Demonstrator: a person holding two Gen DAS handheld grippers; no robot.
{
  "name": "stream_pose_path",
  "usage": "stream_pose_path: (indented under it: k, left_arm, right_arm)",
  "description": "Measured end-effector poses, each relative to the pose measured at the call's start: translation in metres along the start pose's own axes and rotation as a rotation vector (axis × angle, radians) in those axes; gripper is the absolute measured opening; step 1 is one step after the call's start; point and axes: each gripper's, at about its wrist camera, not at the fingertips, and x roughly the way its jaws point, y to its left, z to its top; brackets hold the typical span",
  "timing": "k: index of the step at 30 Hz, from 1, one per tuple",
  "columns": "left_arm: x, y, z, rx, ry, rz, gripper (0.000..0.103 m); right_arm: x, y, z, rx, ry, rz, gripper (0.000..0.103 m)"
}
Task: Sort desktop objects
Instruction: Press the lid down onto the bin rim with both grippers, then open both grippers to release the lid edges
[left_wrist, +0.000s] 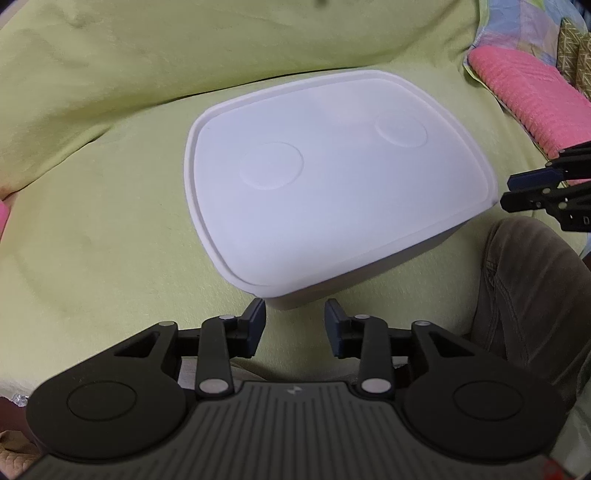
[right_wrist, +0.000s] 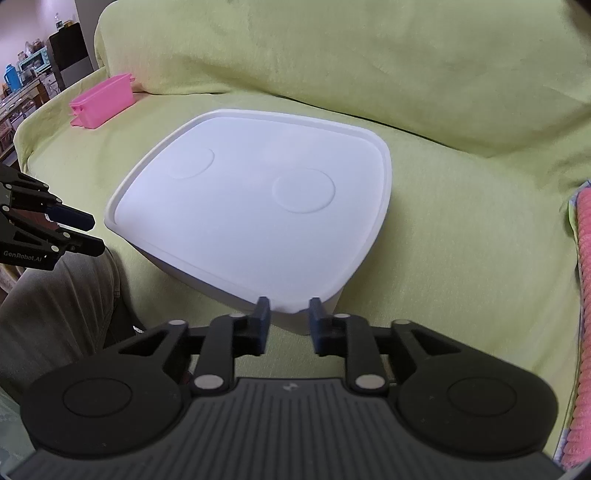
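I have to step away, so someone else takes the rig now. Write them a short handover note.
Left tool: open, empty, just short of the white box's near left corner.
Right tool: open, empty, at the box's near right corner.
The box sits on the green sofa cover with its lid on. A pink basket stands farther back on the left.
Done: nothing visible. Left: probably lift the lid, then sort; contents are hidden.
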Motion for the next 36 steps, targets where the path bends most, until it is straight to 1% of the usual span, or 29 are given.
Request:
stream_pose_path:
  k: [3,5,9,10,11,12,14,15,17,19,20,22,25,26,27,30,33,36]
  left_arm:
    - [-0.004,-0.002,0.0,-0.005,-0.015,0.017,0.056]
    - [-0.007,-0.002,0.001,-0.005,-0.024,0.024,0.056]
    - [-0.013,-0.003,0.001,-0.01,-0.039,0.036,0.059]
    - [-0.015,-0.003,0.001,-0.012,-0.043,0.04,0.06]
    - [-0.016,-0.004,0.0,-0.014,-0.047,0.046,0.063]
    - [-0.018,-0.004,0.0,-0.013,-0.052,0.053,0.066]
    - [-0.021,-0.005,-0.002,-0.012,-0.06,0.066,0.067]
    - [-0.022,-0.005,-0.003,-0.014,-0.064,0.071,0.071]
    - [-0.026,-0.005,-0.005,-0.026,-0.075,0.081,0.077]
    - [-0.029,-0.004,-0.006,-0.039,-0.087,0.089,0.079]
    - [-0.031,-0.004,-0.006,-0.047,-0.092,0.092,0.082]
    - [-0.034,-0.003,-0.008,-0.062,-0.102,0.098,0.087]
    - [-0.04,-0.002,-0.01,-0.074,-0.12,0.102,0.088]
    - [-0.041,-0.002,-0.011,-0.079,-0.124,0.103,0.09]
    - [-0.043,-0.003,-0.011,-0.081,-0.129,0.106,0.094]
    - [-0.049,-0.004,-0.014,-0.076,-0.158,0.117,0.099]
    - [-0.057,-0.007,-0.018,-0.071,-0.188,0.125,0.1]
    - [-0.061,-0.009,-0.021,-0.07,-0.215,0.117,0.1]
  right_arm:
    - [-0.003,0.001,0.001,0.012,-0.013,0.005,0.028]
    - [-0.005,0.002,0.001,0.015,-0.021,0.005,0.032]
    - [-0.008,0.007,0.001,0.02,-0.035,0.007,0.036]
    - [-0.009,0.009,0.002,0.022,-0.04,0.007,0.04]
    - [-0.01,0.009,0.002,0.023,-0.046,0.005,0.047]
    - [-0.011,0.01,0.002,0.024,-0.051,0.002,0.05]
    - [-0.013,0.011,0.004,0.033,-0.064,-0.002,0.066]
    - [-0.014,0.012,0.005,0.037,-0.071,-0.004,0.07]
    - [-0.016,0.012,0.006,0.047,-0.083,-0.008,0.084]
    - [-0.017,0.014,0.008,0.061,-0.094,-0.008,0.09]
    - [-0.018,0.017,0.009,0.068,-0.099,-0.005,0.093]
    - [-0.019,0.02,0.011,0.074,-0.107,0.001,0.098]
    - [-0.02,0.024,0.012,0.075,-0.115,0.002,0.1]
    - [-0.02,0.025,0.012,0.076,-0.116,-0.001,0.101]
    - [-0.02,0.026,0.012,0.077,-0.118,-0.002,0.101]
    - [-0.021,0.029,0.012,0.088,-0.123,0.002,0.101]
    - [-0.023,0.031,0.005,0.094,-0.121,-0.008,0.102]
    - [-0.028,0.035,0.001,0.086,-0.129,-0.035,0.102]
